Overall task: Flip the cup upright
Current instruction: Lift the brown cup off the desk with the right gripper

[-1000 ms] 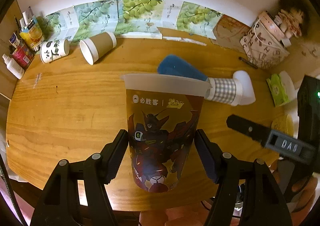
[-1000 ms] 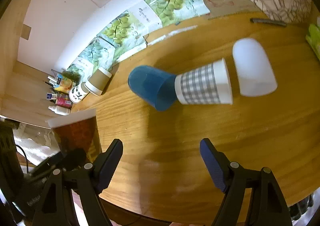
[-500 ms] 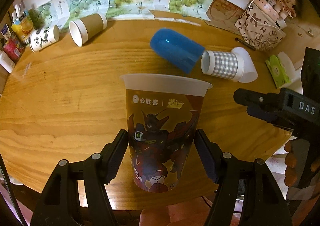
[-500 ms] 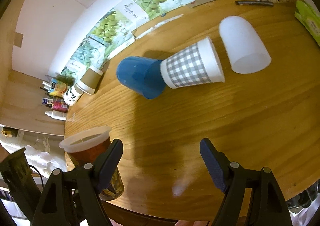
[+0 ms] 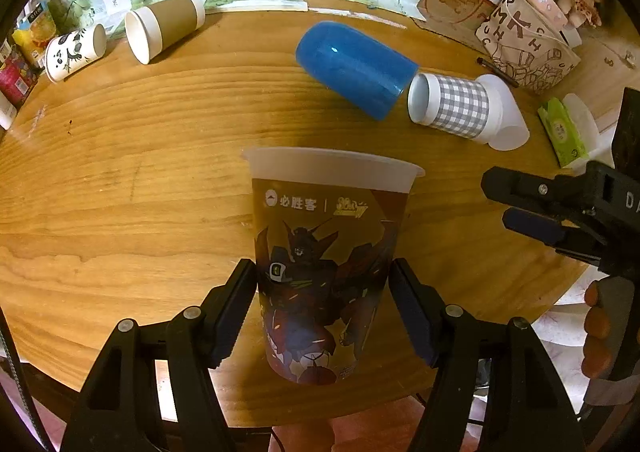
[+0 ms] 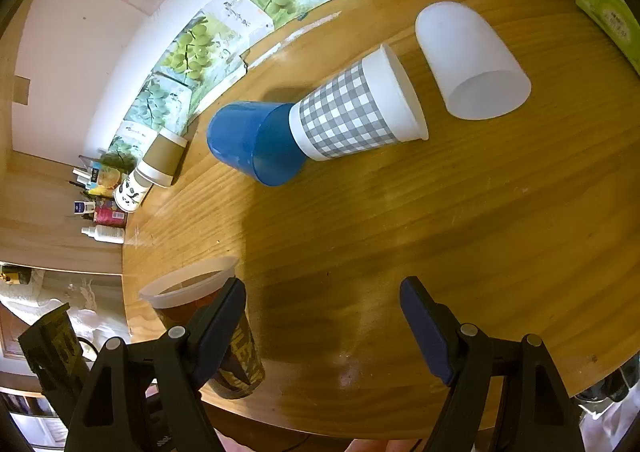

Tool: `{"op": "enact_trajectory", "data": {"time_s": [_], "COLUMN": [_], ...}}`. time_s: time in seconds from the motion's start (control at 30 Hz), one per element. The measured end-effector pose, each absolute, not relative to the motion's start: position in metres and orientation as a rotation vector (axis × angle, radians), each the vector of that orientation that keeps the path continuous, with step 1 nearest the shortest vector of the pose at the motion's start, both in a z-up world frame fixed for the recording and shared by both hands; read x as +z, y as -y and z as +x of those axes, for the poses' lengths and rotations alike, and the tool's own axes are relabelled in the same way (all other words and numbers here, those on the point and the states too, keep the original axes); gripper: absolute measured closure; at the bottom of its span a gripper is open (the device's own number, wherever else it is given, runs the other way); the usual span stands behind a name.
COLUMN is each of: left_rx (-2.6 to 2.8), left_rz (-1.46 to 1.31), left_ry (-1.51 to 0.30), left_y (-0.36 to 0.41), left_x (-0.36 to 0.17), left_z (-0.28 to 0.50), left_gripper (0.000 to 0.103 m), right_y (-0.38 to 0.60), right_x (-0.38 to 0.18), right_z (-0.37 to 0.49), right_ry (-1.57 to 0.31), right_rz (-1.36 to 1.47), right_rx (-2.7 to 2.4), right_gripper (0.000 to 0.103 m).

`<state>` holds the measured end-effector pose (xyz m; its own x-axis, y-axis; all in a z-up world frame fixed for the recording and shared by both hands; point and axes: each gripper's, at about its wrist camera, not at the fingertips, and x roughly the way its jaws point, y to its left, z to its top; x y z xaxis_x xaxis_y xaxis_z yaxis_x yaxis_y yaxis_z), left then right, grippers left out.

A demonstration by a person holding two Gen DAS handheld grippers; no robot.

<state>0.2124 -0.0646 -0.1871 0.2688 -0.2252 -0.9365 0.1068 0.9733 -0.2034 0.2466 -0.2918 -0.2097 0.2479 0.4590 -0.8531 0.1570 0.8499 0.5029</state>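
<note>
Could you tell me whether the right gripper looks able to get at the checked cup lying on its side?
Probably yes: the right gripper is open, with only bare table between it and the checked cup.

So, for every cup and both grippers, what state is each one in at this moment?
Robot-print plastic cup: upright, held.
Blue plastic cup: on its side.
Grey checked paper cup: on its side.
Frosted white cup: on its side.
Brown paper cup: on its side.
Panda paper cup: on its side.
Left gripper: shut on cup.
Right gripper: open.
</note>
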Motion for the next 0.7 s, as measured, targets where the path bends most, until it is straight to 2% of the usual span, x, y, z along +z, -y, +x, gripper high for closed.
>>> {"op": "enact_trajectory", "data": {"time_s": [0.7], "left_rx": [-0.228], "left_rz": [-0.117], "left_ry": [-1.263], "left_y": [0.065], "left_x": [-0.2], "left_z": [0.2], "left_gripper": [0.03], "right_y": [0.278], "right_x": [-0.214], "right_z": [0.25], "right_ry": [-1.367], "right_rz": [0.534], "right_rx": [0.26], "right_gripper": [0.023]}}
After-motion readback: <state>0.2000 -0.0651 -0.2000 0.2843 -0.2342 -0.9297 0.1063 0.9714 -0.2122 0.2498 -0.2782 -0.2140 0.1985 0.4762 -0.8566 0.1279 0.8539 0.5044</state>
